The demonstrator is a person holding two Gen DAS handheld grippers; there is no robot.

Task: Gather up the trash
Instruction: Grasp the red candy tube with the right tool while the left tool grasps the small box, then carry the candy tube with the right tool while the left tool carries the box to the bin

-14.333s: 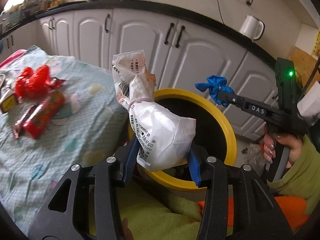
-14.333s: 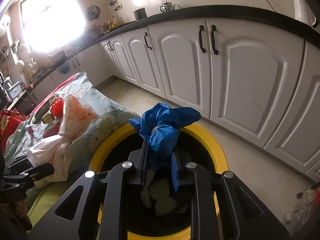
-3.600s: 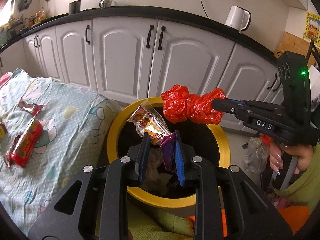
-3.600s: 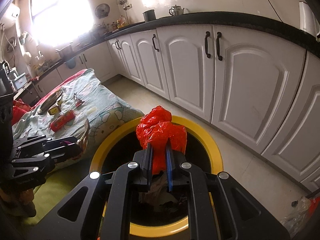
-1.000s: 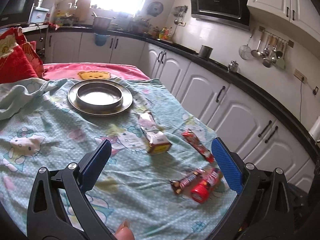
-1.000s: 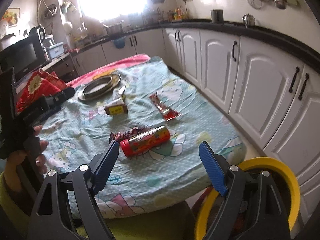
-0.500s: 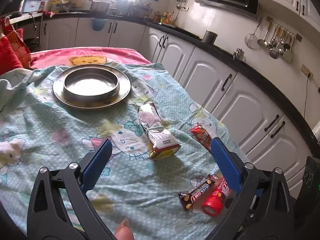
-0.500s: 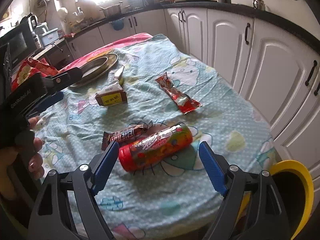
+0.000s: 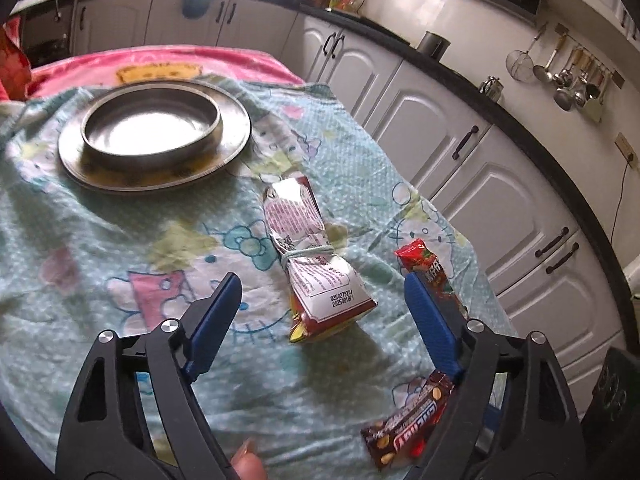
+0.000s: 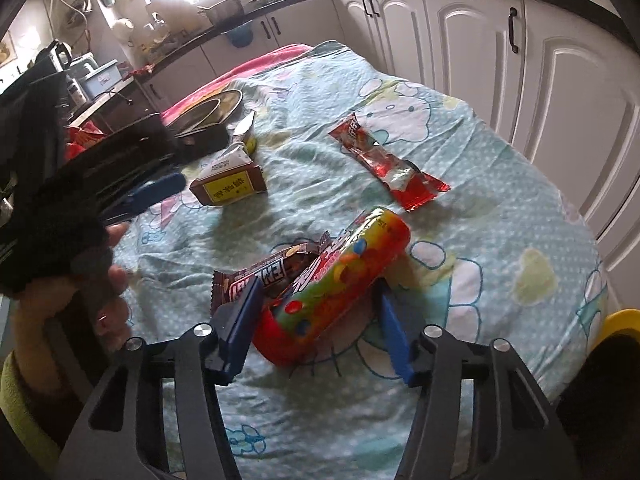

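My left gripper (image 9: 322, 296) is open, its blue pads on either side of a tied snack packet (image 9: 316, 260) lying on the cloth; the packet also shows in the right wrist view (image 10: 230, 182). My right gripper (image 10: 318, 316) is open, its pads straddling the near end of a red candy tube (image 10: 336, 280). A brown chocolate bar wrapper (image 10: 268, 276) lies beside the tube and shows in the left wrist view (image 9: 408, 420). A red wrapper (image 10: 388, 164) lies farther back on the cloth, and shows in the left wrist view (image 9: 430, 272).
A steel plate with a bowl (image 9: 154, 128) stands at the far end of the cloth-covered table (image 10: 500, 220). The yellow rim of the bin (image 10: 620, 320) is at the right, below the table edge. White cabinets (image 10: 560, 60) run behind.
Both grippers have moved in closer to the table. The left now brackets the tied packet; the right has come down around the candy tube with its jaws narrower.
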